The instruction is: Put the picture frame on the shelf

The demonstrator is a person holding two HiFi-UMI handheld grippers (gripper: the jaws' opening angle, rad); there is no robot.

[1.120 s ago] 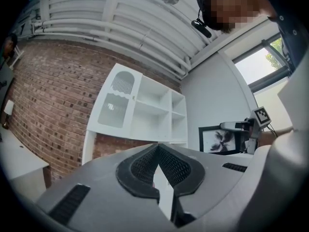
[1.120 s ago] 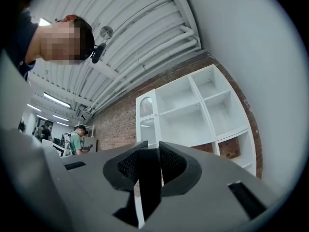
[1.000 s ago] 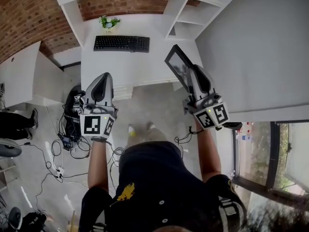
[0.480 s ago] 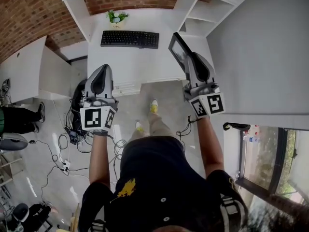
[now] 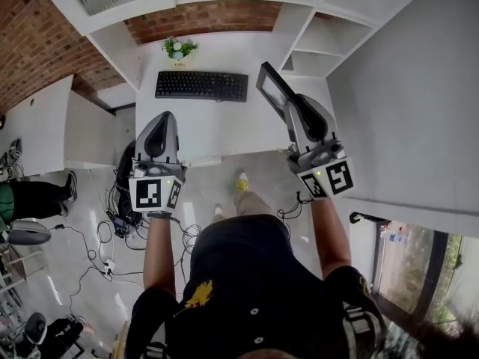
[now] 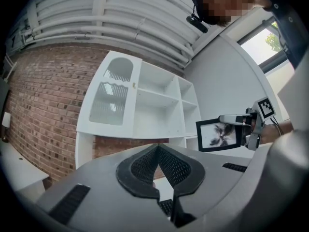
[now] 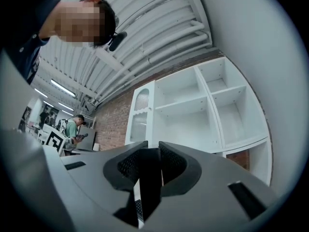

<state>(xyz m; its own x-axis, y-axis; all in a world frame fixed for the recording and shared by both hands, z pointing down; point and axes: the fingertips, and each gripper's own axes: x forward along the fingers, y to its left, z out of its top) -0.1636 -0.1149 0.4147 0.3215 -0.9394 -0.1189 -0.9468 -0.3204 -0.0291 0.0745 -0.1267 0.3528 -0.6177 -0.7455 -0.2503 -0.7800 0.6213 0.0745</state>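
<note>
Picture frame (image 5: 272, 88) is clamped edge-on in the right gripper (image 5: 289, 108). It's now carried forward over the right end of the desk (image 5: 202, 126), closer to the shelf (image 5: 318, 40) than a second ago. Approach underway, not placed yet. Left gripper (image 5: 160, 122) is closed and empty.

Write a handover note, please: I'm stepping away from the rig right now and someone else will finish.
Left gripper: fingers shut, nothing between them, near the desk's front edge.
Right gripper: fingers clamped on the picture frame, held up above the desk's right end.
Shelf: ahead, to the right of the desk.
Done: frame is in hand.
Left: carry it to the shelf, set it in a compartment, release.
</note>
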